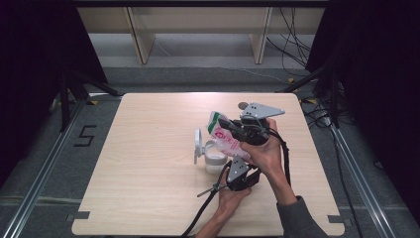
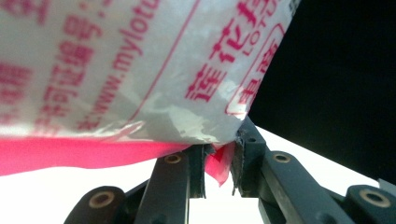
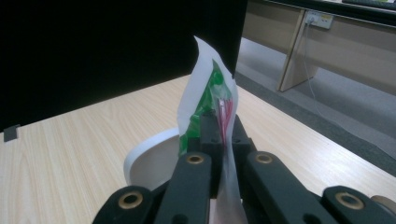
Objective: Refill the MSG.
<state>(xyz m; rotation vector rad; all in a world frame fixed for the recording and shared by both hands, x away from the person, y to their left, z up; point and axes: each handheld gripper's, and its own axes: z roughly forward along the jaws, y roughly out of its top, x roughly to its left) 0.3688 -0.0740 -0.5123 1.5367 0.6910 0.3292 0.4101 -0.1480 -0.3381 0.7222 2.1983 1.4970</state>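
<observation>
A white plastic bag (image 1: 229,140) with pink print and a green top edge hangs tilted over a white tub (image 1: 216,161) whose lid (image 1: 198,147) stands open to the left. My right gripper (image 1: 224,124) is shut on the bag's upper edge. In the right gripper view the bag (image 3: 205,100) rises from between the closed jaws of the right gripper (image 3: 220,133), with the lid (image 3: 149,165) behind. My left gripper (image 1: 243,158) reaches up from below. In the left gripper view the left gripper (image 2: 219,165) pinches the lower corner of the bag (image 2: 116,60).
The light wooden table (image 1: 148,148) is bare to the left and in front of the tub. A small round brownish thing (image 1: 242,105) lies near the far edge. Table legs and cables sit beyond; dark stands flank both sides.
</observation>
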